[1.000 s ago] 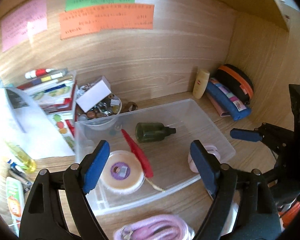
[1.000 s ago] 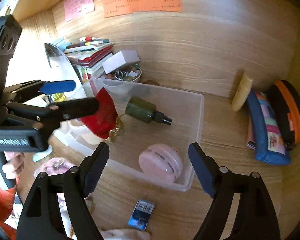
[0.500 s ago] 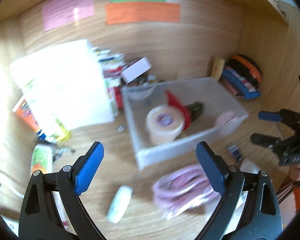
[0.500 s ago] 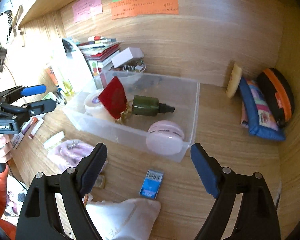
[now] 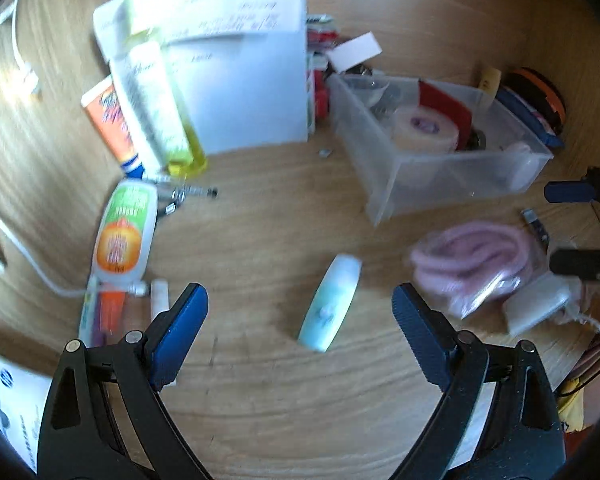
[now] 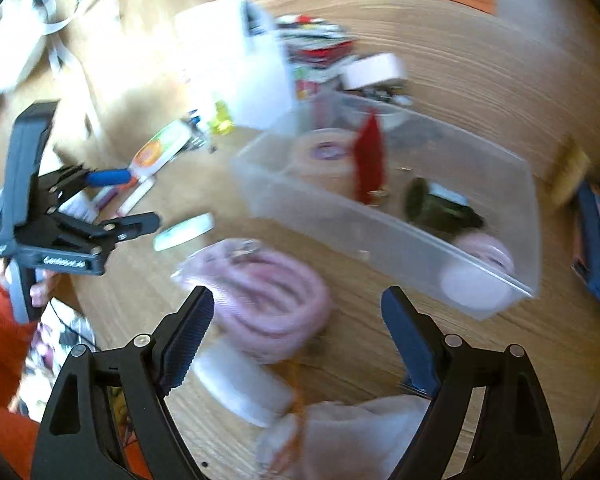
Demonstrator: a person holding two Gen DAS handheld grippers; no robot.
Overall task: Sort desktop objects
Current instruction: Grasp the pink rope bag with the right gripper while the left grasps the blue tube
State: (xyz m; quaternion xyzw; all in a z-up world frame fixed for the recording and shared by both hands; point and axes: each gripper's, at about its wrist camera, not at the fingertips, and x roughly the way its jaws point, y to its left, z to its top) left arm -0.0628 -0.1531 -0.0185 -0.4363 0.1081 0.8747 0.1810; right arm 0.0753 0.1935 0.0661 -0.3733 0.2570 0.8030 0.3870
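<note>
A clear plastic bin (image 5: 452,184) (image 6: 384,236) on the wooden desk holds a tape roll (image 5: 424,130), a red piece (image 6: 368,160), a dark green bottle (image 6: 436,208) and a pink round case (image 6: 480,256). A pale blue tube (image 5: 330,308) (image 6: 184,232) lies on the desk just ahead of my left gripper (image 5: 300,328), which is open and empty. A bagged pink cord coil (image 5: 476,260) (image 6: 268,292) lies in front of my right gripper (image 6: 296,332), also open and empty. Both views are blurred.
Tubes and bottles (image 5: 124,232) lie at the left beside a white box (image 5: 236,84). Pouches (image 6: 596,240) sit right of the bin. A white cloth (image 6: 360,436) and a white packet (image 6: 240,384) lie near the front edge.
Both grippers have pulled back from the bin toward the desk's front. The left view swung left and down over the pale blue tube; the right view dropped toward the pink cord.
</note>
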